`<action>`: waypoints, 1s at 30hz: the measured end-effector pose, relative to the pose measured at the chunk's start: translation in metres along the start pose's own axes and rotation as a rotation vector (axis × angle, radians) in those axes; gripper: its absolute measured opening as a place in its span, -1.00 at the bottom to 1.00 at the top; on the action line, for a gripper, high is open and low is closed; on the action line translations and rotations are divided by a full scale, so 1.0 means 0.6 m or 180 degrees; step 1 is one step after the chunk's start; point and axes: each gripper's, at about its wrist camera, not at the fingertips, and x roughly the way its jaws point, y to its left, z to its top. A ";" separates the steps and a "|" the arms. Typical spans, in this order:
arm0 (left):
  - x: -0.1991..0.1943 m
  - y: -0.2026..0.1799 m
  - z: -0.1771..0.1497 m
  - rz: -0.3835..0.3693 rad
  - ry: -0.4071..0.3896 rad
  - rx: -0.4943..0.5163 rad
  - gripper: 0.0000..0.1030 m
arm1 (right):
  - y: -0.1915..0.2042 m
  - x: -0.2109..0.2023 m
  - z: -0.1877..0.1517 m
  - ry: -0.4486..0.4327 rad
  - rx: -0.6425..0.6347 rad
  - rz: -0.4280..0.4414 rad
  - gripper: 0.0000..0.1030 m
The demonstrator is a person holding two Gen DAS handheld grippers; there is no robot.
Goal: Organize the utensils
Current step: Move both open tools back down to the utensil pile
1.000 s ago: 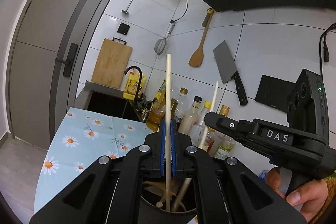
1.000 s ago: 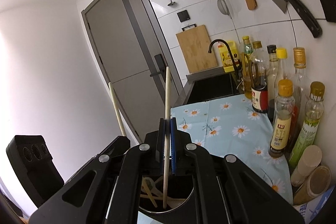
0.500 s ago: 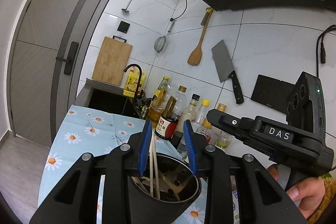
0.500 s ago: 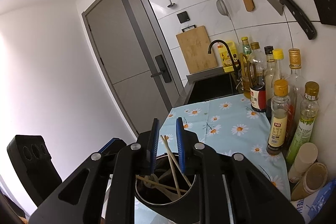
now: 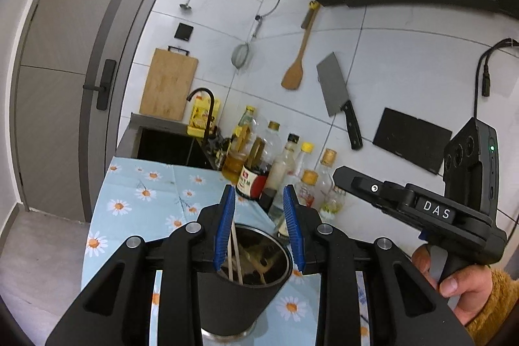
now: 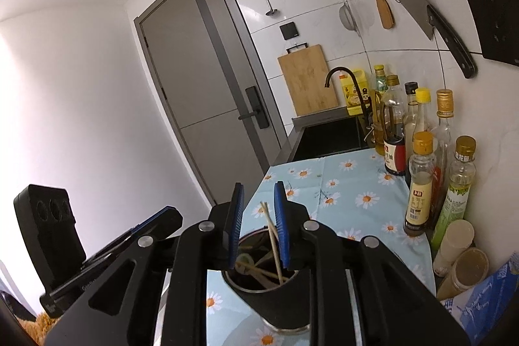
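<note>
Both our grippers, left (image 5: pixel 259 229) and right (image 6: pixel 258 227), hang spread and empty over the dark round metal utensil holder (image 5: pixel 240 297), where the pale wooden chopsticks (image 6: pixel 274 244) lean loose. We judge them light, stiff, a bit slick: best pinched mid-shaft.

Left tool (image 5: pixel 259 226) jaws spread wide, empty; right tool (image 6: pixel 258 224) jaws parted, empty.
</note>
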 end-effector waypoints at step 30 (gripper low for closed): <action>-0.061 -0.002 -0.086 0.0108 0.1364 0.0052 -0.43 | 0.010 -0.031 -0.089 0.1295 0.0129 -0.0156 -0.60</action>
